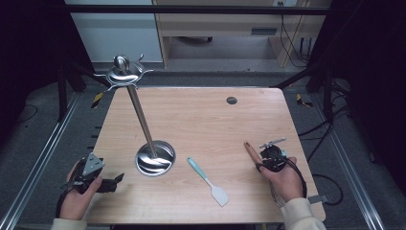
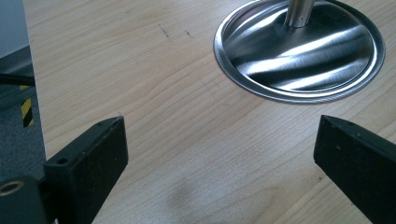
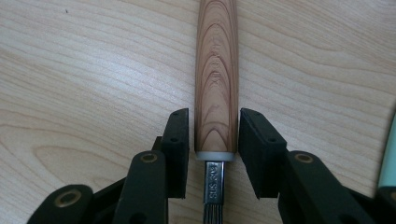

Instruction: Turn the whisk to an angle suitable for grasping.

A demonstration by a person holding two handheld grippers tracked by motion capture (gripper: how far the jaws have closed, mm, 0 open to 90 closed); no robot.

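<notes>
High view overhead; gripper views close, sharing table (image 1: 201, 120).

Overall light: even on the pale wooden table (image 1: 206, 115); surroundings dark.
Glare: bright streaks across the round polished steel stand base (image 2: 299, 51).
Shadows: faint smudge on the wood between the left gripper's black jaws.
Focus: right gripper view sharp on the wooden utensil handle (image 3: 216, 70); high view slightly soft.

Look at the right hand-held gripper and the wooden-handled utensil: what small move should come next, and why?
Probably close the right hand-held gripper the last bit onto the wooden handle. Its jaws already straddle the handle's lower end, just above the metal shank, with a thin gap showing on each side, so nothing is gripped yet. The utensil lies flat on the table, so lifting should wait until the pads press on it.
</notes>
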